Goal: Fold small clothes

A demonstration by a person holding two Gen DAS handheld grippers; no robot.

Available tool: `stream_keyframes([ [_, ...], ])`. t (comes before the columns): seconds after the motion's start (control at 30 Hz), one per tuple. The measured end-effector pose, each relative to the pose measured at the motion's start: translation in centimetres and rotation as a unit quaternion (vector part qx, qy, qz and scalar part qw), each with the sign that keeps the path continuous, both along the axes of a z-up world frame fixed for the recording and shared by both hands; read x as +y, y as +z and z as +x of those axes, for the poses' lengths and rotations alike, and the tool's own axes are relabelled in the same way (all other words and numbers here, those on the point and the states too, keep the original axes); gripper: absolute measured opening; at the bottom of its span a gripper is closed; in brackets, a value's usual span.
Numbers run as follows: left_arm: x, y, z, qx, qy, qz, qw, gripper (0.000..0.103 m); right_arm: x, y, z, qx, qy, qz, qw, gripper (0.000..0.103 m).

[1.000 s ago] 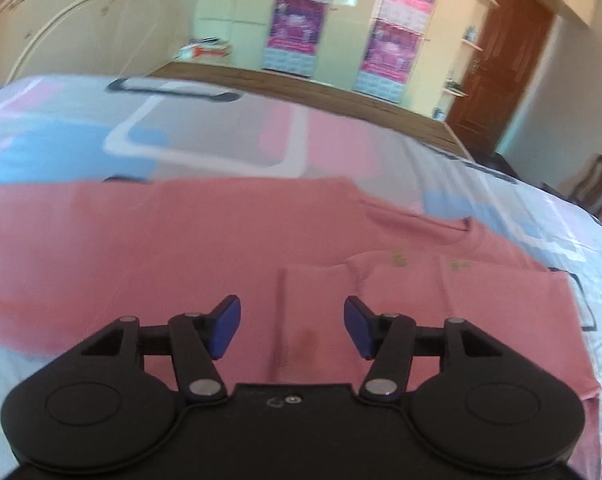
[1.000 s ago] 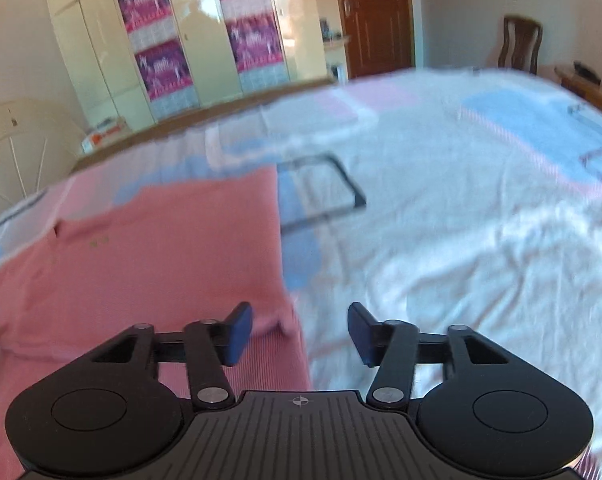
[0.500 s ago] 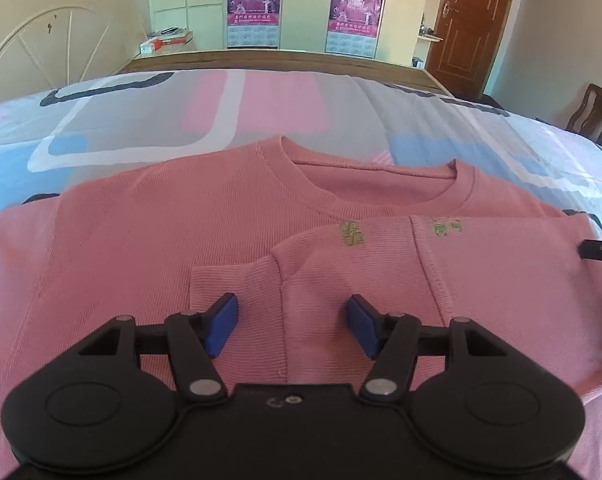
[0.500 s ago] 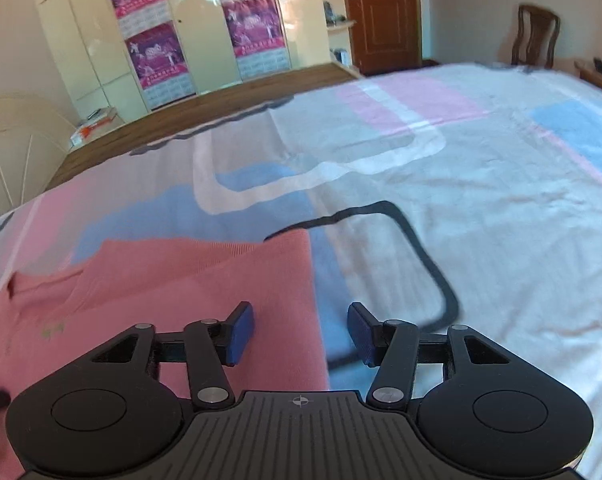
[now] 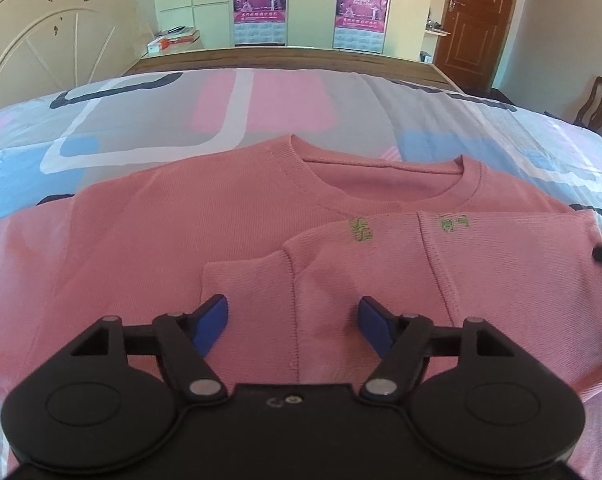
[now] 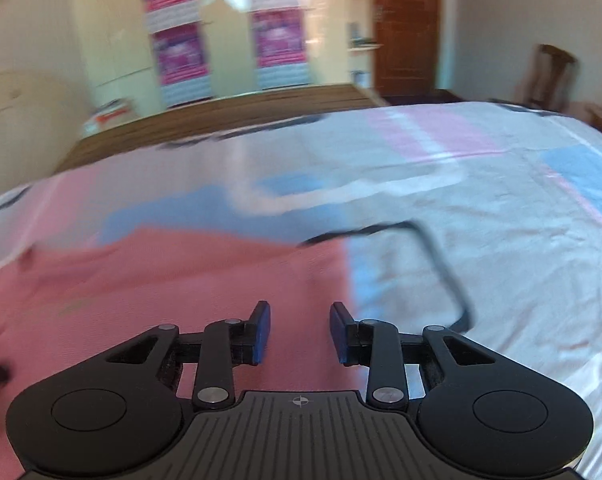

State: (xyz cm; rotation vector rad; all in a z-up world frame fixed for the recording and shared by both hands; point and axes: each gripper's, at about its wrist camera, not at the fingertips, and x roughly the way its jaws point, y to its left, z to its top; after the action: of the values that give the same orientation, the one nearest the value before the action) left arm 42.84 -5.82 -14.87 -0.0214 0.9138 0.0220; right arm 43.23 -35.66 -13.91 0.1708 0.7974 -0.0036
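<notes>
1. Nearest the lens, the left gripper [image 5: 293, 326] hung low over the pink sweater [image 5: 173, 240], its blue pads [image 5: 211, 322] spread wide and holding nothing — apparently lined up on the folded sleeve [image 5: 381, 264] that ran between them.

2. The right gripper [image 6: 299, 330] hovered over the garment's right edge [image 6: 221, 280], its jaws parted by a narrower gap and also empty; the blur in that view left it unclear whether the pads touched the cloth.

3. The sweater lay flat, front up, on the patterned bedsheet [image 5: 141, 128], with one sleeve folded in across the chest below the collar [image 5: 381, 176] — likely the first fold, done so the body could be folded over it.

4. The other sleeve [image 5: 17, 248] lay spread out to the left, so by this reading the folding was at an early stage.

5. A dark tip at the far right of the left camera's view was probably the other tool.

6. Behind the bed stood a wooden footboard [image 5: 301, 58], then cupboards with two posters [image 5: 259, 0] and a brown door [image 5: 477, 20].
</notes>
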Motion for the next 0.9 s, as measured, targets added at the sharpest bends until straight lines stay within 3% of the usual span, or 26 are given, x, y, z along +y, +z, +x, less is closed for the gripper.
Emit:
stream_keyframes([
  [0.1,0.3,0.5,-0.6,0.002,0.000,0.000,1.0000,0.074,3.1,0.2,-2.0,0.010,0.051,0.015,0.999,0.043],
  [0.3,2.0,1.8,-2.5,-0.005,0.002,0.011,0.9999,0.078,8.8,-0.4,-4.9,0.022,0.109,0.034,0.993,0.044],
  [0.6,7.5,2.6,-5.2,-0.007,0.032,0.011,0.9994,0.080,14.6,0.1,-6.2,0.015,0.129,0.032,0.991,0.045],
  [0.7,9.4,2.0,-5.8,0.004,0.043,0.013,0.9990,0.080,15.8,-1.3,-5.1,0.050,0.130,0.002,0.990,0.045],
  [0.77,10.6,1.7,-6.2,0.012,0.053,0.010,0.9984,0.080,16.1,-1.3,-5.1,0.048,0.124,-0.003,0.991,0.045],
  [0.9,12.7,1.8,-7.0,0.014,0.063,0.004,0.9979,0.080,17.0,-0.3,-5.7,0.035,0.127,0.025,0.991,0.046],
])
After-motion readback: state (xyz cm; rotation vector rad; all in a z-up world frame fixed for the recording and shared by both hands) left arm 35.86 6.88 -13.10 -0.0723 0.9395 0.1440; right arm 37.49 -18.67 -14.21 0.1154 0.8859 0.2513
